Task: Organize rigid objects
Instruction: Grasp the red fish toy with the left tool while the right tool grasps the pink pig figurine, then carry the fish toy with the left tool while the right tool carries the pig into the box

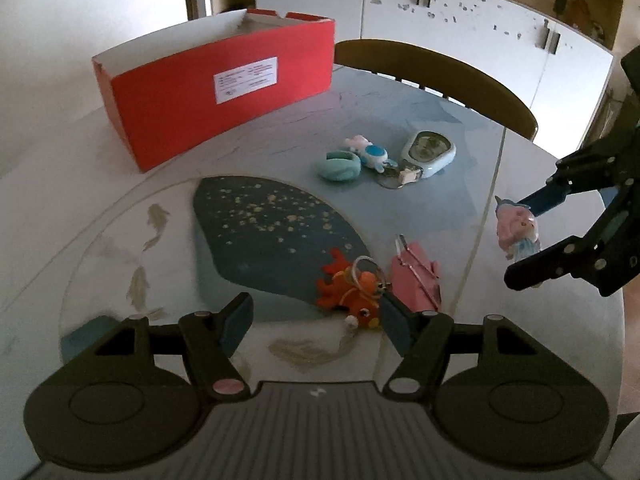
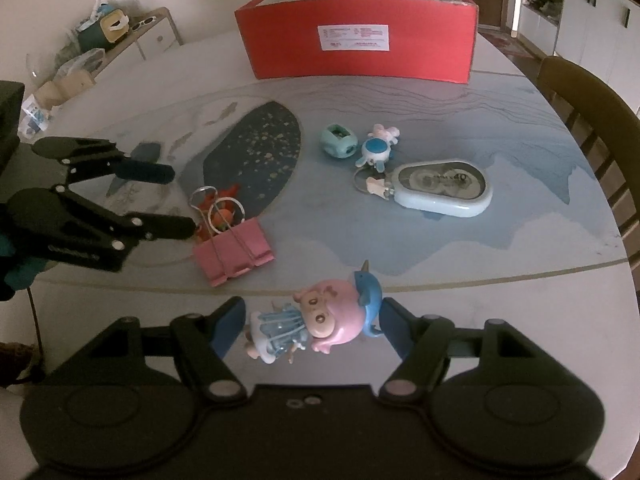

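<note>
At the bottom of the right wrist view, the right gripper (image 2: 312,326) is nearest, with jaws standing wide apart. The pink figurine (image 2: 316,318) lies on its side between them. The blue right pad seems to touch the blue narwhal part at the head end, while the left pad looks just apart from the feet; so I judge it is not yet gripped.

The figurine's long axis runs across the frame, from left pad to right pad: feet to the lower left, head to the right, horn pointing up in the frame. Closing along this length is not so stable, I think. It would be better to turn the wrist so the pads meet the round pink head from two sides, then close slowly and lift straight.

In the left wrist view, the left gripper (image 1: 316,320) is also wide open at the bottom of the frame and holds nothing. The orange keychain toy (image 1: 352,296) lies just beside its right pad, and the pink binder clip (image 1: 416,280) is next to it, handles pointing up in the frame.

Further, in the middle of the table (image 2: 520,248), lie a teal sharpener (image 2: 339,142), a small blue-white toy (image 2: 378,148) and the light blue tape dispenser (image 2: 440,188).

Farthest, at the top of both frames, stands the red box (image 2: 360,44), open at the top, probably the goal.
</note>
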Available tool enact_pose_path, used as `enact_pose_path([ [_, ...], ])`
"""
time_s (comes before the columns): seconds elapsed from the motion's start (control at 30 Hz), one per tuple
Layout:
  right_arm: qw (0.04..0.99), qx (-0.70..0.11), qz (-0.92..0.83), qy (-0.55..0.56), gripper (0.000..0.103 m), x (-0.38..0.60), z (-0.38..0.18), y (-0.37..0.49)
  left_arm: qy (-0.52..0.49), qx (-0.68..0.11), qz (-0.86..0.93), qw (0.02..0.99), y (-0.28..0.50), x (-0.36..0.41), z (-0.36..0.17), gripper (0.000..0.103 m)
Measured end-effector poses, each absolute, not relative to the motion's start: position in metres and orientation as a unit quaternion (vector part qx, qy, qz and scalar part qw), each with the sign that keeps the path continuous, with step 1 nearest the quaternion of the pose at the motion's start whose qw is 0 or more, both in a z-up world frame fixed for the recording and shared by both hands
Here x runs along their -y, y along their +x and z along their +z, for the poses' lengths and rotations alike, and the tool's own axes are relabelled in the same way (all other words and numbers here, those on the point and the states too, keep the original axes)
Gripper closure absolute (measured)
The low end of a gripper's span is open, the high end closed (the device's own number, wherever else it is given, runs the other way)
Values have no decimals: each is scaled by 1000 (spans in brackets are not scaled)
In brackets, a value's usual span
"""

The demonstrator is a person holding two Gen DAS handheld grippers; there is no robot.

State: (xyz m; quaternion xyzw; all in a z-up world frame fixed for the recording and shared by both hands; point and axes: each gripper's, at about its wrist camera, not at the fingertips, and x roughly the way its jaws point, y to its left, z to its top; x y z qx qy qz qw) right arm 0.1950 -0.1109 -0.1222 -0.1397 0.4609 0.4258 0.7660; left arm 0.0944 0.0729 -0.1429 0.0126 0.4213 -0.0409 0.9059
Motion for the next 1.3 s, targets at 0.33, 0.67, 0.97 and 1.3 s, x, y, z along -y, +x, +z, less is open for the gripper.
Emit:
enact_pose_path([
  [0.33, 764, -466, 423, -140, 30, 109, -126, 196, 20, -431, -50, 901, 113, -62, -154, 47],
  [0.67, 763, -467, 423, -144, 30, 107, -128, 196, 28, -432, -53, 900, 115, -52, -154, 66],
  [0.97, 770, -454, 426, -140, 30, 110, -116, 196, -16, -424, -29, 905, 102, -69, -138, 66],
  [1.3, 783, -426, 433, -135, 30, 109, -77, 205, -60, -397, 9, 916, 102, -98, -89, 66],
])
